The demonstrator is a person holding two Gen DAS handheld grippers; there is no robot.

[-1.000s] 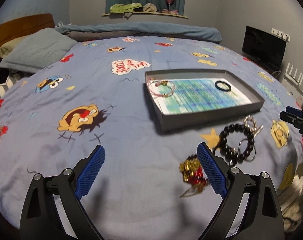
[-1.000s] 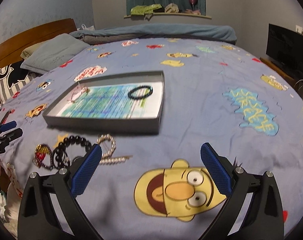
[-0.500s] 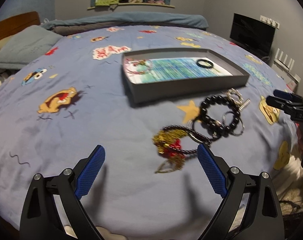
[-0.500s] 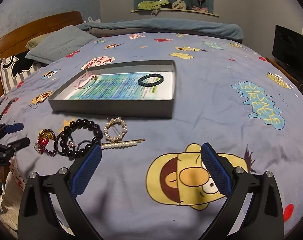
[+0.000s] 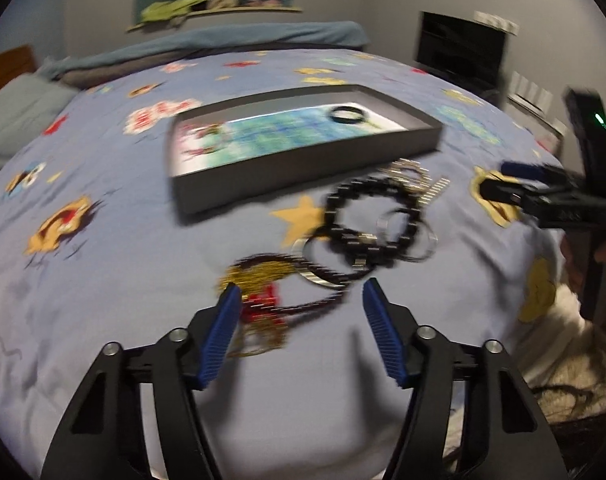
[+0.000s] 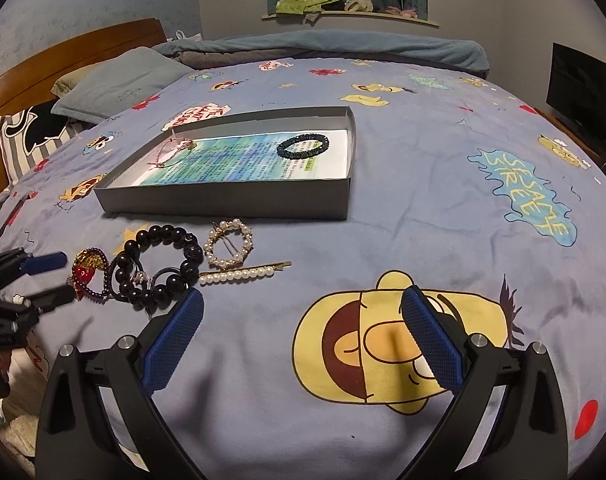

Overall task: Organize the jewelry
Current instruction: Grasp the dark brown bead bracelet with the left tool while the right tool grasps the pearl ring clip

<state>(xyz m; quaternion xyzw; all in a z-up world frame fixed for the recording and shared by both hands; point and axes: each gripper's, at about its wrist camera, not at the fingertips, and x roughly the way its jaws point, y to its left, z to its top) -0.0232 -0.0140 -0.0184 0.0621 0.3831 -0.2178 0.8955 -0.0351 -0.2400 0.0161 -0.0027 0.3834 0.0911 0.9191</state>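
A grey shallow box (image 6: 239, 200) (image 5: 303, 164) lies on the bed, holding a dark bead bracelet (image 6: 302, 145) and a pink string bracelet (image 6: 171, 151). In front of it lie loose pieces: a big black bead bracelet (image 6: 159, 260) (image 5: 373, 216), a red and gold charm bracelet (image 6: 87, 272) (image 5: 263, 292), a pearl ring brooch (image 6: 228, 243) and a pearl hairpin (image 6: 243, 272). My left gripper (image 5: 299, 300) is open, its jaws partly narrowed, low over the charm bracelet. My right gripper (image 6: 303, 304) is open and empty, to the right of the pile.
The bed has a blue cartoon-print cover (image 6: 463, 240). Pillows (image 6: 111, 80) and a wooden headboard (image 6: 63, 56) are at the left. A folded blanket (image 6: 323, 46) lies at the far side. A black screen (image 6: 583, 88) stands beyond the right edge.
My left gripper has moved forward and right to the loose jewelry and its jaws have narrowed. My right gripper has drawn slightly nearer to the pile.
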